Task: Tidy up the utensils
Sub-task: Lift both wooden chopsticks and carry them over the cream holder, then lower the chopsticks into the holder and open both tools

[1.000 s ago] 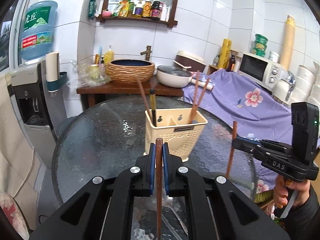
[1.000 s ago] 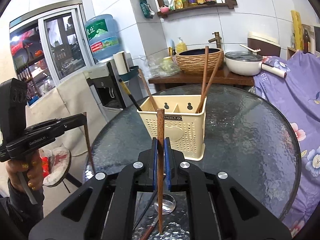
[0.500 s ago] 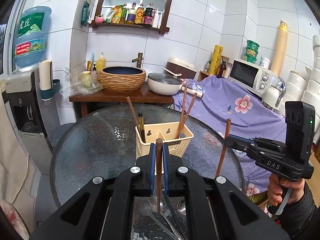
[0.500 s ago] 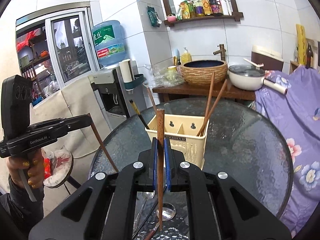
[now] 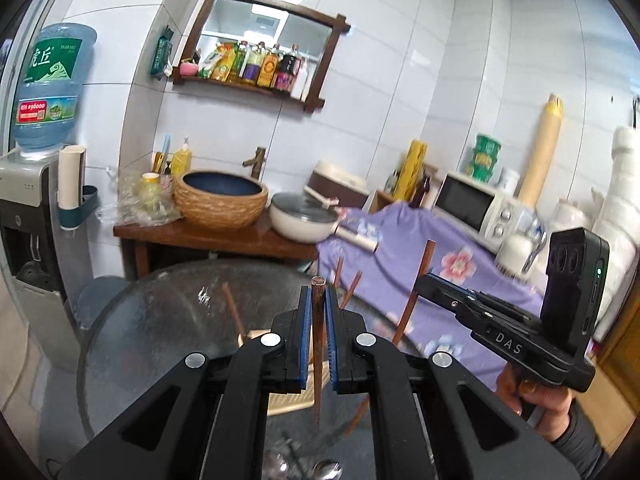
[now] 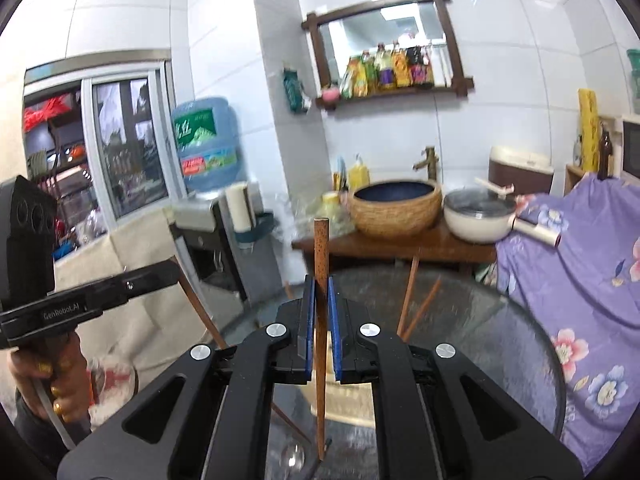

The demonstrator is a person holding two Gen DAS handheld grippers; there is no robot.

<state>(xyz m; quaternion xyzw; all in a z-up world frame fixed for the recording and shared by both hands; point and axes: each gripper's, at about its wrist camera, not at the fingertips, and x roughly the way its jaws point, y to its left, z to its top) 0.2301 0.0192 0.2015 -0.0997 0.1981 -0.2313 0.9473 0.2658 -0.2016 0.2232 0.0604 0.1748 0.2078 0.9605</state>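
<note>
My left gripper (image 5: 318, 300) is shut on a brown wooden chopstick (image 5: 318, 344) that stands upright between its blue pads. Likewise, my right gripper (image 6: 320, 292) is shut on a second upright chopstick (image 6: 321, 248). Each gripper shows in the other's view: the right one (image 5: 422, 286) with its stick (image 5: 414, 296), the left one (image 6: 170, 271) with its stick (image 6: 200, 308). The cream utensil holder (image 5: 288, 404) sits low on the round glass table (image 6: 500, 340), mostly hidden behind my fingers. Chopsticks (image 6: 408, 296) lean out of it. Spoons (image 5: 328, 470) lie on the glass below.
Behind the table a wooden stand (image 5: 208, 236) carries a woven basin (image 5: 220, 198) and a white pot (image 5: 302, 220). A water dispenser (image 5: 28, 216) stands at the left. Purple floral cloth (image 6: 580, 264) and a microwave (image 5: 472, 206) fill the right.
Both grippers have risen with their chopsticks still clamped. The holder and table have dropped lower in both views, and the holder has slid behind the fingers.
</note>
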